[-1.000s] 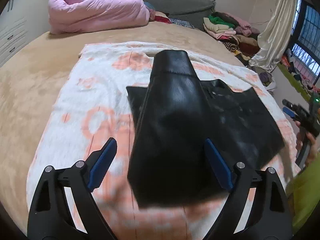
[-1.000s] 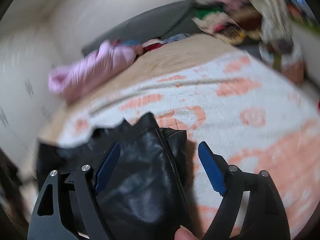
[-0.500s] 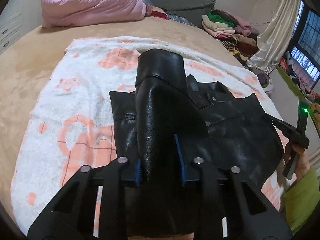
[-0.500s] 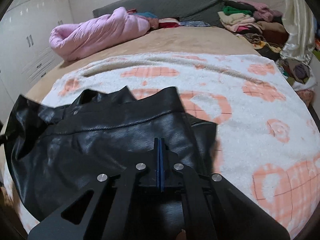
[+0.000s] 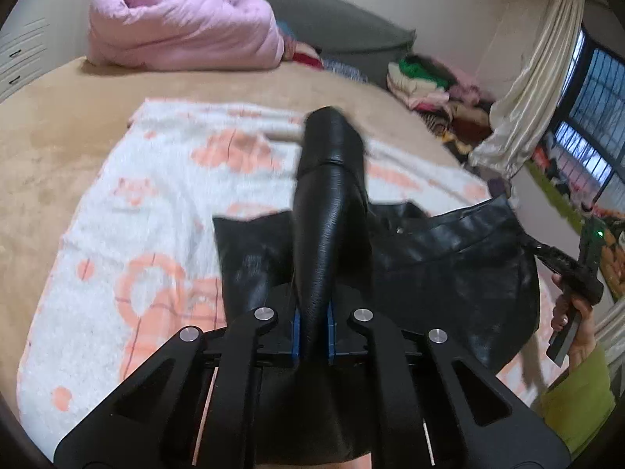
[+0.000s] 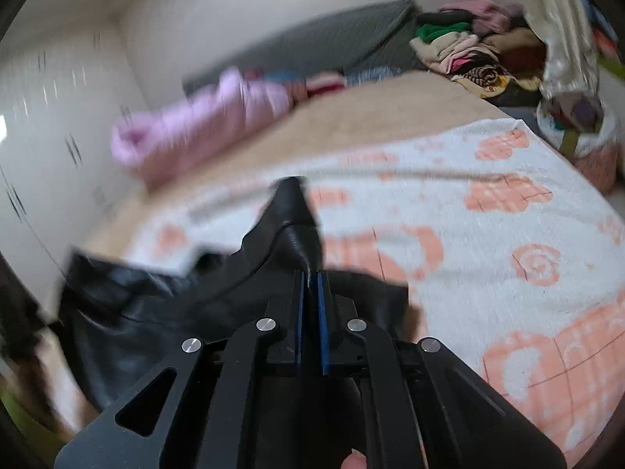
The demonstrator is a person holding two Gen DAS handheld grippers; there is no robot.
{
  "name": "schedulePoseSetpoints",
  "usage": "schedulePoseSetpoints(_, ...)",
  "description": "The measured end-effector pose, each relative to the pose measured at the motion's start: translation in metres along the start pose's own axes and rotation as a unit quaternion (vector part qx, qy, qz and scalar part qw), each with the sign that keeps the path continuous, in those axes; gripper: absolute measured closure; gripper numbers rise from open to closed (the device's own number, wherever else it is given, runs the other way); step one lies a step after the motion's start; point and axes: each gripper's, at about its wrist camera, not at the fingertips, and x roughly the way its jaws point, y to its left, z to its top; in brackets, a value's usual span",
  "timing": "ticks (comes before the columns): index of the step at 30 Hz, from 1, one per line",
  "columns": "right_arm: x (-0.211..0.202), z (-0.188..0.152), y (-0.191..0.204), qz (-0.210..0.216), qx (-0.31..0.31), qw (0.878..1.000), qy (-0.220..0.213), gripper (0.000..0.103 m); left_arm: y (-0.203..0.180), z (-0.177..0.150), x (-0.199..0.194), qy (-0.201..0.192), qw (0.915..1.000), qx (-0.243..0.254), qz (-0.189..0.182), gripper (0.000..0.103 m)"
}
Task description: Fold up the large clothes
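Lying across the near part of a white-and-orange blanket (image 5: 156,203), the black jacket (image 5: 449,265) sits on a wide bed (image 5: 58,125) with plenty of bare blanket beyond it and to the left in the left wrist view. Farther back, tan bed surface runs up to a pink duvet (image 5: 183,27) and a grey headboard (image 5: 312,11). At the far right corner a clothes pile (image 5: 429,82) crowds the bed's edge beside a pale curtain (image 5: 527,90) and a window (image 5: 593,109).

The left tool (image 5: 312,332) has just been closing and now pinches a ridge of the jacket between its blue pads (image 5: 295,332); a sleeve (image 5: 332,179) runs straight ahead from the jaws, its cuff out over the blanket. The jacket's body spreads to the right of this tool, lifted at its far corner.

The right tool (image 6: 311,312) grips that corner: its jaws are pressed together on a thin fold of jacket (image 6: 156,312), which rises in a peak just ahead of the pads (image 6: 323,312). Seen from the left wrist, a hand (image 5: 566,312) with a green sleeve (image 5: 578,398) holds this tool at the right edge of the bed. In the right wrist view the rest of the jacket hangs to the left, and open blanket (image 6: 488,254) stretches to the right. That view is blurred.
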Motion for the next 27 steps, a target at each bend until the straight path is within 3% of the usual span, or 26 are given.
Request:
schedulePoseSetpoints(4, -0.012, 0.007, -0.024, 0.028, 0.071, 0.996, -0.039, 0.098, 0.003, 0.012, 0.006, -0.014, 0.9998, -0.012, 0.007, 0.1)
schedulePoseSetpoints(9, 0.026, -0.009, -0.036, -0.032, 0.081, 0.996, 0.01, 0.098, 0.02, 0.012, 0.047, 0.025, 0.999, -0.036, 0.009, 0.098)
schedulePoseSetpoints(11, 0.041, -0.018, -0.041, -0.066, 0.082, 0.994, 0.034, 0.097, 0.026, 0.007, 0.063, 0.038, 0.9981, -0.038, 0.03, 0.091)
schedulePoseSetpoints(13, 0.047, -0.022, -0.043, -0.078, 0.084, 0.992, 0.045, 0.091, 0.033, 0.003, 0.07, 0.045, 0.9968, -0.045, 0.049, 0.074)
schedulePoseSetpoints(14, 0.049, -0.024, -0.042, -0.08, 0.08, 0.992, 0.05, 0.09, 0.035, 0.003, 0.07, 0.047, 0.9963, -0.047, 0.054, 0.071)
schedulePoseSetpoints(15, 0.05, -0.024, -0.039, -0.082, 0.068, 0.993, 0.053, 0.083, 0.036, 0.003, 0.069, 0.048, 0.9962, -0.048, 0.055, 0.07)
schedulePoseSetpoints(17, 0.047, -0.021, -0.033, -0.092, 0.05, 0.993, 0.05, 0.052, 0.035, 0.007, 0.066, 0.045, 0.9966, -0.048, 0.049, 0.064)
schedulePoseSetpoints(18, 0.045, -0.02, -0.031, -0.087, 0.046, 0.994, 0.043, 0.036, 0.035, 0.01, 0.065, 0.043, 0.997, -0.05, 0.041, 0.054)
schedulePoseSetpoints(19, 0.042, -0.018, -0.028, -0.083, 0.04, 0.995, 0.031, 0.034, 0.035, 0.013, 0.066, 0.044, 0.9971, -0.05, 0.036, 0.043)
schedulePoseSetpoints(21, 0.044, -0.017, -0.024, -0.078, 0.024, 0.996, 0.029, 0.034, 0.032, 0.019, 0.07, 0.044, 0.9974, -0.045, 0.035, 0.036)
schedulePoseSetpoints(23, 0.048, -0.019, -0.02, -0.076, 0.0, 0.996, 0.035, 0.036, 0.028, 0.027, 0.079, 0.051, 0.9971, -0.034, 0.046, 0.035)
schedulePoseSetpoints(24, 0.052, -0.021, -0.017, -0.081, -0.015, 0.996, 0.041, 0.061, 0.028, 0.029, 0.084, 0.054, 0.9964, -0.032, 0.057, 0.04)
schedulePoseSetpoints(25, 0.057, -0.024, -0.015, -0.09, -0.028, 0.994, 0.052, 0.094, 0.029, 0.031, 0.087, 0.053, 0.9959, -0.031, 0.066, 0.072)
schedulePoseSetpoints(27, 0.055, -0.023, -0.015, -0.093, -0.025, 0.994, 0.048, 0.098, 0.027, 0.037, 0.088, 0.051, 0.996, -0.023, 0.069, 0.085)
